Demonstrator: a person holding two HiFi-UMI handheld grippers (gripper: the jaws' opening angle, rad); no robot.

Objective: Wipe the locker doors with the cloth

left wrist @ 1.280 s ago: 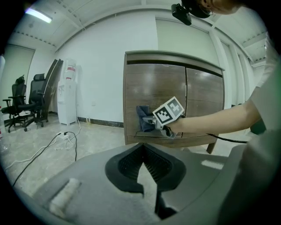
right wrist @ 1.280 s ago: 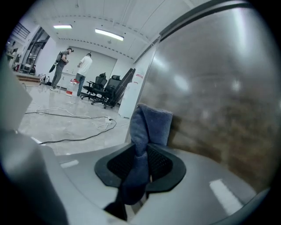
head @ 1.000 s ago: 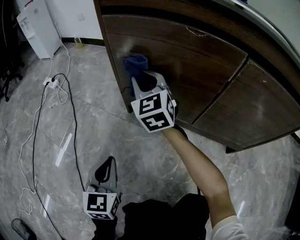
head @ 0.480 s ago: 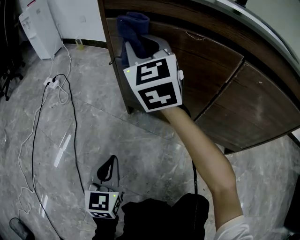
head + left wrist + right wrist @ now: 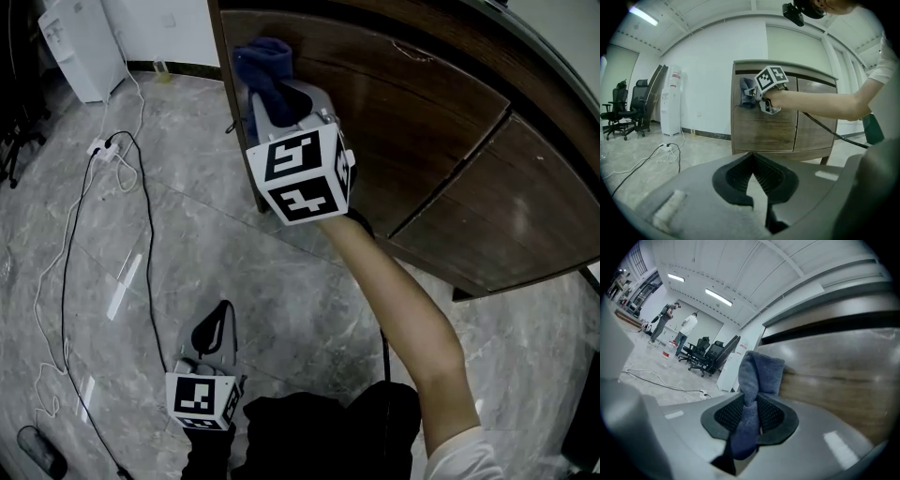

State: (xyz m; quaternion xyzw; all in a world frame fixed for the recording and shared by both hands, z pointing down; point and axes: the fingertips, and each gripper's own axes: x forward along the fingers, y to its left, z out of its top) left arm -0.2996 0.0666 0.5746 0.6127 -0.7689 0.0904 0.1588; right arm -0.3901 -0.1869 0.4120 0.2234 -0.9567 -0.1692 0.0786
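A dark blue cloth (image 5: 263,62) sticks out of my right gripper (image 5: 278,98), which is shut on it. The cloth's free end lies against the left brown wooden locker door (image 5: 403,122), near that door's upper left corner. The right gripper view shows the cloth (image 5: 761,369) pinched between the ribbed pads (image 5: 725,414) of the right gripper (image 5: 751,400), with the door (image 5: 843,376) just behind. A second door (image 5: 525,211) is to the right. My left gripper (image 5: 214,336) hangs low over the floor, shut and empty. From the left gripper (image 5: 752,159) the locker (image 5: 764,133) stands ahead.
A white water dispenser (image 5: 80,47) stands at the far left. A power strip with white and black cables (image 5: 103,150) trails over the grey stone floor. Office chairs (image 5: 623,110) stand beyond. Two people (image 5: 686,329) stand far off. A black cable runs along the right arm.
My right gripper has carried the cloth up the left door, from its middle height to near the top left corner. The left gripper has stayed low by the floor.
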